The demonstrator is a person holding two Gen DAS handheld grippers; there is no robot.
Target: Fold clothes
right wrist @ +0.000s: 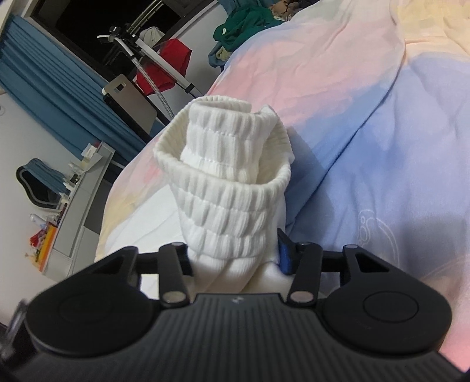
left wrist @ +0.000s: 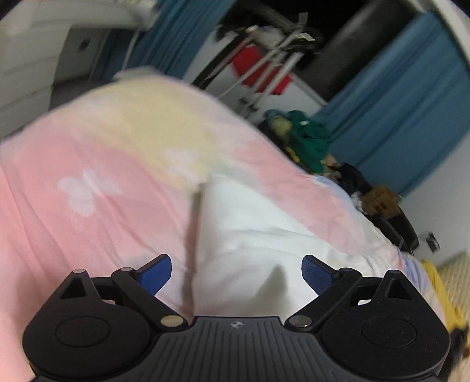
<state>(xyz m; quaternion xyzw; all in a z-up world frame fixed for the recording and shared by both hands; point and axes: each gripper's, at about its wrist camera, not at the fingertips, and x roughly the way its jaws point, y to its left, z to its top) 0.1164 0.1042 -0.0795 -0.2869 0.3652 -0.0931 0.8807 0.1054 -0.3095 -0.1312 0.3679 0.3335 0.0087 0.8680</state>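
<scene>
A white garment (left wrist: 249, 235) lies on the pink, yellow and blue bedsheet (left wrist: 97, 152). My left gripper (left wrist: 236, 274) is open just above the garment's near edge and holds nothing. In the right wrist view, my right gripper (right wrist: 235, 252) is shut on the ribbed white waistband (right wrist: 229, 182) of the garment, which stands up bunched between the fingers. More white cloth (right wrist: 152, 211) spreads on the bedsheet (right wrist: 382, 132) to the left of it.
A heap of green and dark clothes (left wrist: 308, 138) lies at the bed's far edge and also shows in the right wrist view (right wrist: 243, 20). A drying rack with a red garment (right wrist: 167, 64) stands beyond the bed. Blue curtains (left wrist: 396, 111) hang behind. A desk (right wrist: 79, 199) stands left.
</scene>
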